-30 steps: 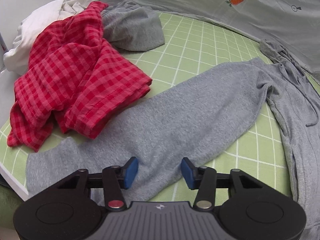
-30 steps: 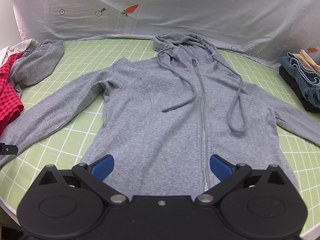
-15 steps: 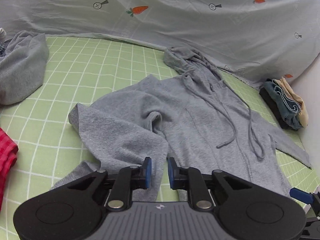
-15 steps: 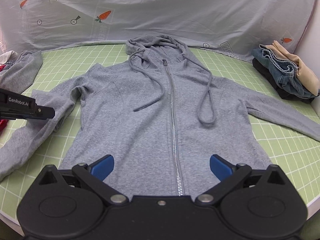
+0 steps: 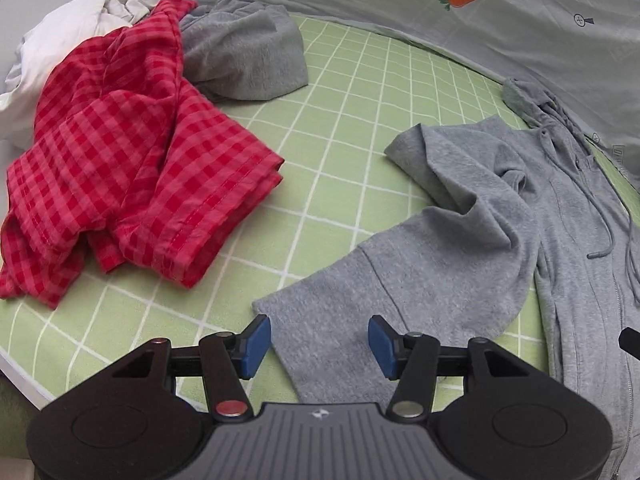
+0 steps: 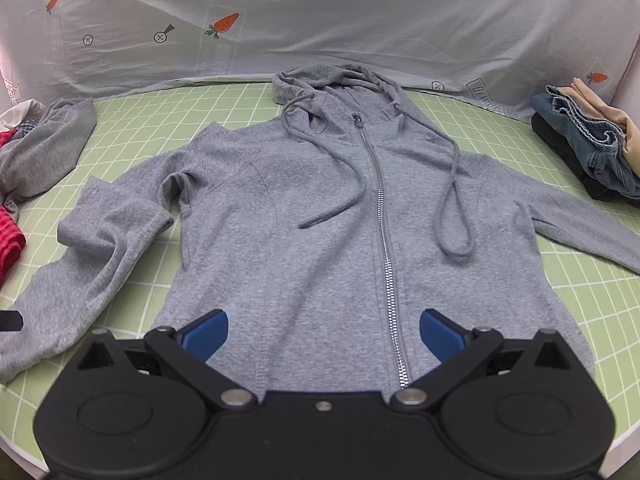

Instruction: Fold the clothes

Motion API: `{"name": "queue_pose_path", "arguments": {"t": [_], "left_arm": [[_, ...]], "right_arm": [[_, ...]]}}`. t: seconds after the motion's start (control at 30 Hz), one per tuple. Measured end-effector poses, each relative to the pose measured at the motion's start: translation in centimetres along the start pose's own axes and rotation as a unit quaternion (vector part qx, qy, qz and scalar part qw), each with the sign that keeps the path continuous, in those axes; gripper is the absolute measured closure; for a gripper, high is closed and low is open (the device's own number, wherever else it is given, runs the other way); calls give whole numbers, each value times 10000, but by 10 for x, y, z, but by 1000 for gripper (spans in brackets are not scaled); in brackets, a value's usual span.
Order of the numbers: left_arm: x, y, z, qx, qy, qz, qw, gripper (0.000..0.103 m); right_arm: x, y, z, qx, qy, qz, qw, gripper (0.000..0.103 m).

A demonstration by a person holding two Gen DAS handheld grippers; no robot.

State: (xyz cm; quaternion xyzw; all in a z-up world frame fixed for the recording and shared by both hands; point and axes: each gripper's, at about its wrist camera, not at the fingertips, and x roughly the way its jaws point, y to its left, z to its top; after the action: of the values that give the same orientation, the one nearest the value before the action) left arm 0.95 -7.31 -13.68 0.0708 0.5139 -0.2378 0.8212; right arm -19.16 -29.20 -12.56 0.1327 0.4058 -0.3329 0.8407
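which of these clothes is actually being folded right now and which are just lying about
In the job:
- grey zip-up hooded sweatshirt, spread flat, one sleeve doubled back
- left gripper, open over that sleeve

Lying about:
- crumpled red checked garment
- bunched grey garment
- white cloth
- stacked denim and beige clothes

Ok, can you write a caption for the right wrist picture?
Open right gripper above the hem of a zipped grey hoodie spread on a green checked sheet.
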Motion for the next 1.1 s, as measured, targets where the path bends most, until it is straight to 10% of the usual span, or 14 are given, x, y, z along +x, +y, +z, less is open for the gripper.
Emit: {"name": "queue_pose_path", "arguments": {"t": [0.2, 0.27, 0.3, 0.33, 0.63, 0.97, 1.1], "left_arm": [[7, -13, -6, 41, -82, 132, 9999, 36], [6, -17, -4, 69, -120, 21, 9999, 55], [7, -20, -1, 50, -91, -74, 9999, 89], [6, -23, 2, 15, -71, -178, 9998, 97], [-26, -120, 53, 211, -604, -1284, 9897, 97], [-46, -299, 85, 1372, -1169, -2548, 9500, 95], [-35, -324, 75, 1513, -965, -2641, 9477, 75]], "right_arm": [[-4, -3, 2, -99, -17, -8, 9999, 0], [-6, -9, 1, -69, -22, -27, 10000, 0], [-7, -14, 2, -33, -22, -42, 10000, 0], [-8, -20, 2, 9, -27, -55, 10000, 0], [-22, -87, 28, 385, -416, -94, 9983, 0], [-12, -176, 60, 641, -723, -31, 9953, 0], [1, -198, 69, 696, -777, 51, 9945, 0]]}}
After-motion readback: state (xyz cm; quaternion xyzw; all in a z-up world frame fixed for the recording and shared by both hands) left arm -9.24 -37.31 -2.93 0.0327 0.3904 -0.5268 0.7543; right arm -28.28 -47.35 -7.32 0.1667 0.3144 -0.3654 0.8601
